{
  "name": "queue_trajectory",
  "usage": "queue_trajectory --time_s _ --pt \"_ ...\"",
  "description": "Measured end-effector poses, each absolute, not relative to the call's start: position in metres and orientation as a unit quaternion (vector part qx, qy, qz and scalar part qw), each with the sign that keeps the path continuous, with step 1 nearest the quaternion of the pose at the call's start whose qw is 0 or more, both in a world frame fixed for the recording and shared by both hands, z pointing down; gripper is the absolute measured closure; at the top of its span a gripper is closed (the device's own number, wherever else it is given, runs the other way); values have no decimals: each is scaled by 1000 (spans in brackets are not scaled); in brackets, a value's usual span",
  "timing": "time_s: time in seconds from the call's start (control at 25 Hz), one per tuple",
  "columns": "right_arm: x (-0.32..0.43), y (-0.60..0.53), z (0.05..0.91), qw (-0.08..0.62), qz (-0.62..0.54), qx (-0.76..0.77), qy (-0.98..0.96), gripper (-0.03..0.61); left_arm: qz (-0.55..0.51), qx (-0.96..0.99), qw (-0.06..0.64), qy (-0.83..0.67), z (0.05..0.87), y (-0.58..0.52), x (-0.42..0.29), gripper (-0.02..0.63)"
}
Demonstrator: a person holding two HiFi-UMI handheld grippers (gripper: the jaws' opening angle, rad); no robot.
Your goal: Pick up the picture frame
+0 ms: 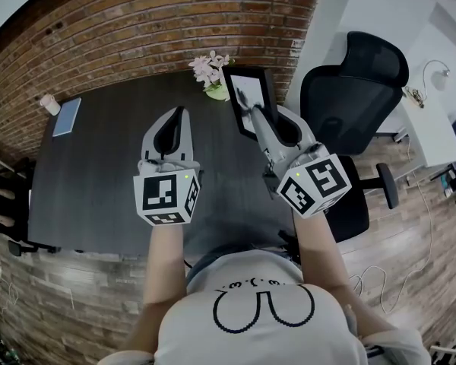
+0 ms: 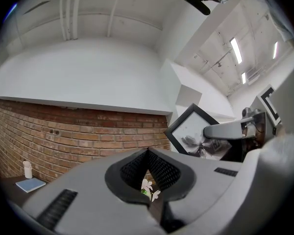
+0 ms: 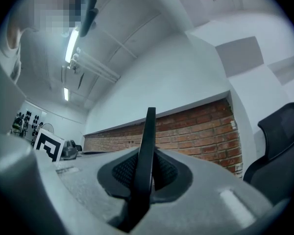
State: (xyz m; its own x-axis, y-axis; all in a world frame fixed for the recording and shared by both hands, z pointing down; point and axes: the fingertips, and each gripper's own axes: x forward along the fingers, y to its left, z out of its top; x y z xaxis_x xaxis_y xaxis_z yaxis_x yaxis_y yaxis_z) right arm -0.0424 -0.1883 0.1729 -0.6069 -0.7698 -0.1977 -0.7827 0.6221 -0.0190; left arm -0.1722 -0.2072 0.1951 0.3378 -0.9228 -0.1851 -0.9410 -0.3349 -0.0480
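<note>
A black picture frame (image 1: 248,99) with a white print hangs above the dark table (image 1: 99,173), held at its lower right edge by my right gripper (image 1: 260,116). In the right gripper view the frame (image 3: 146,155) stands edge-on between the jaws, which are shut on it. In the left gripper view the frame (image 2: 193,133) shows tilted at the right, with the right gripper's finger across it. My left gripper (image 1: 175,124) hovers over the table to the frame's left; its jaws meet with nothing in them (image 2: 148,180).
A small pot of pale pink flowers (image 1: 212,72) stands at the table's far edge, just left of the frame. A blue notebook (image 1: 66,117) and a white bottle (image 1: 51,104) lie at the far left. A black office chair (image 1: 352,101) stands right of the table. A brick wall (image 1: 137,29) runs behind.
</note>
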Motion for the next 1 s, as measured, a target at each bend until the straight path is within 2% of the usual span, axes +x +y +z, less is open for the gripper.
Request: queue_trajectory --time_s 1.0 --pt "-41 -196 180 80 42 -444 892 541 62 -811 74 577 196 -214 -175 615"
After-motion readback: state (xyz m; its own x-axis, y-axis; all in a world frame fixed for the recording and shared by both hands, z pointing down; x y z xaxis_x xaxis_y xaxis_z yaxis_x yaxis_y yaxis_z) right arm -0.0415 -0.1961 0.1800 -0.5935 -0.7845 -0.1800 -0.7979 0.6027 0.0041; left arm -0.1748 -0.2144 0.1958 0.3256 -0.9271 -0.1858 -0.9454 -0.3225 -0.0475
